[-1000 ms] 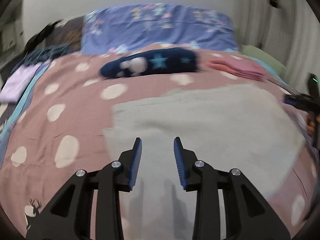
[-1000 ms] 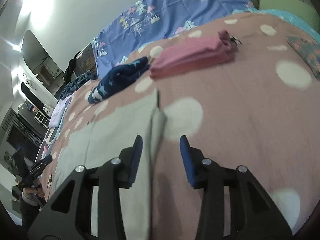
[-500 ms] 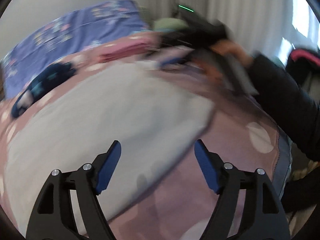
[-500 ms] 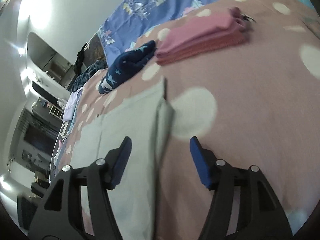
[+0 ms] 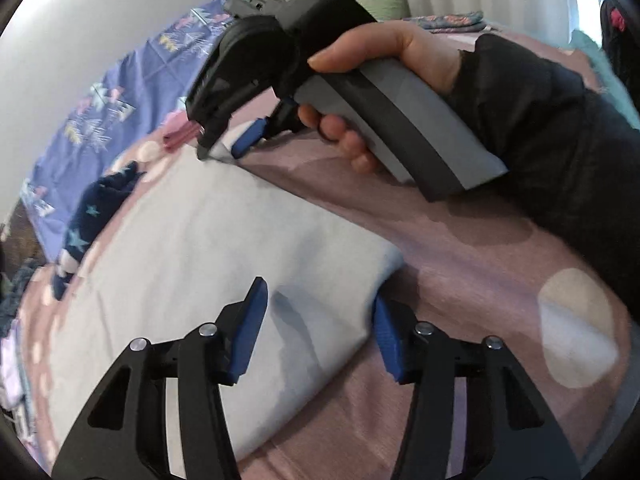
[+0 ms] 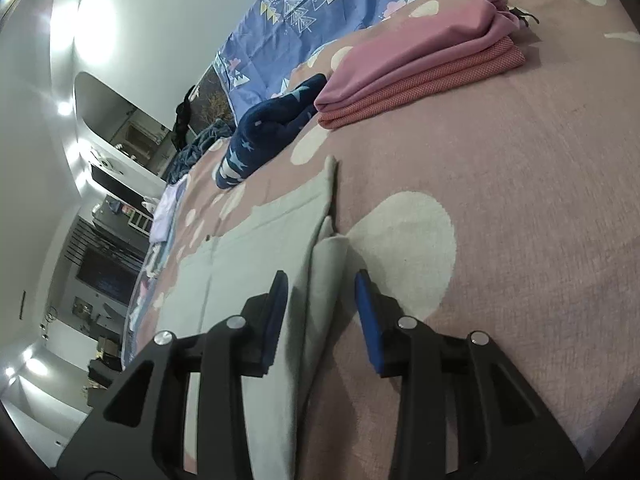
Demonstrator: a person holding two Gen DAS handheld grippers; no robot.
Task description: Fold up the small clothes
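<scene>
A pale grey garment (image 5: 208,248) lies flat on the pink spotted bedspread (image 5: 460,264). My left gripper (image 5: 320,320) is open, its jaws on either side of the garment's near right corner, low over the cloth. My right gripper (image 6: 320,308) is open over the garment's (image 6: 256,264) folded far edge, jaws on either side of the fold. In the left wrist view the right gripper (image 5: 224,148) shows at the garment's far corner, held by a hand in a dark sleeve.
A folded pink stack (image 6: 424,72) and a navy star-print garment (image 6: 268,136) lie further up the bed. A blue patterned pillow (image 6: 340,12) lies at the head. A lilac cloth (image 6: 168,212) lies at the bed's left edge.
My left gripper swung right along the garment to its right corner and opened wider. My right gripper moved lower onto the folded edge and its jaws opened slightly.
</scene>
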